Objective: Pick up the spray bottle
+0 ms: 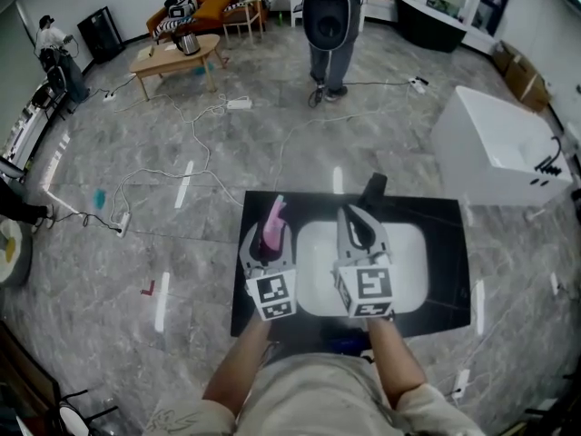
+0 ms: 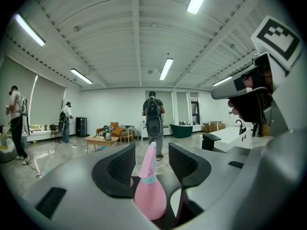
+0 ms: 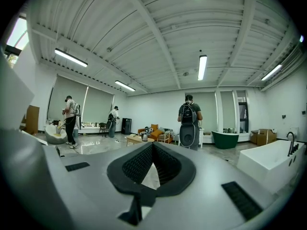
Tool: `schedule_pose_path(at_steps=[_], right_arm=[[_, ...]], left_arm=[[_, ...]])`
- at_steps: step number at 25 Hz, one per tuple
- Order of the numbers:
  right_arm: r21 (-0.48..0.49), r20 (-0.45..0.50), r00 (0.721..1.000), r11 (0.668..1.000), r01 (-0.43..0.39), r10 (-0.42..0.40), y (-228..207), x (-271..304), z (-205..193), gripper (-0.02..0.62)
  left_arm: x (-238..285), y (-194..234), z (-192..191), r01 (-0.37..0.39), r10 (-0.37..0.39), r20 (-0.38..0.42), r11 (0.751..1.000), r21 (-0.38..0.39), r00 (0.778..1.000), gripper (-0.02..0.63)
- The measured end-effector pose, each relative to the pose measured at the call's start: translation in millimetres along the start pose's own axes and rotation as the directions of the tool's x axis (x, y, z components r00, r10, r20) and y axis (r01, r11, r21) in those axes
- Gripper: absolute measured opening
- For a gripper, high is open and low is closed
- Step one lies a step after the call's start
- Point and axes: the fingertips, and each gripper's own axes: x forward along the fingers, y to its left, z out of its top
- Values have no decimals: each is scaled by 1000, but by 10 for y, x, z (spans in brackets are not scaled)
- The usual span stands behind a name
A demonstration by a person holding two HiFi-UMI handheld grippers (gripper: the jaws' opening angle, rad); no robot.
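Note:
A pink spray bottle (image 1: pixel 275 214) with a pale teal collar stands upright on the black counter (image 1: pixel 445 243), left of the white sink basin (image 1: pixel 408 262). My left gripper (image 1: pixel 270 240) is around it with its jaws apart. In the left gripper view the spray bottle (image 2: pixel 150 195) rises between the ribbed pads (image 2: pixel 122 164), with a gap showing on each side of its neck. My right gripper (image 1: pixel 356 221) hovers over the basin near the black faucet (image 1: pixel 373 189). In the right gripper view my right gripper (image 3: pixel 152 147) has its tips together and nothing between them.
A person with a backpack (image 1: pixel 329 25) stands on the grey floor beyond the counter. A white bathtub (image 1: pixel 499 148) is at the right. Cables (image 1: pixel 209 125) trail across the floor toward a wooden coffee table (image 1: pixel 172 57) and a sofa.

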Motion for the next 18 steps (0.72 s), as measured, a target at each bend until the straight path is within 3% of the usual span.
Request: schedule_pose_path(at_steps=[9,18], right_arm=[[-5,7,1000,1000,-4,4,-6,52,9,5],[-12,-13,1000,1000,-5,4,-4,94,-65,4]], left_arm=[[178,24,-359,-5,-1,-105,998,-61,994,239],[339,9,-581,16,-30,-154,995,-94,988,252]])
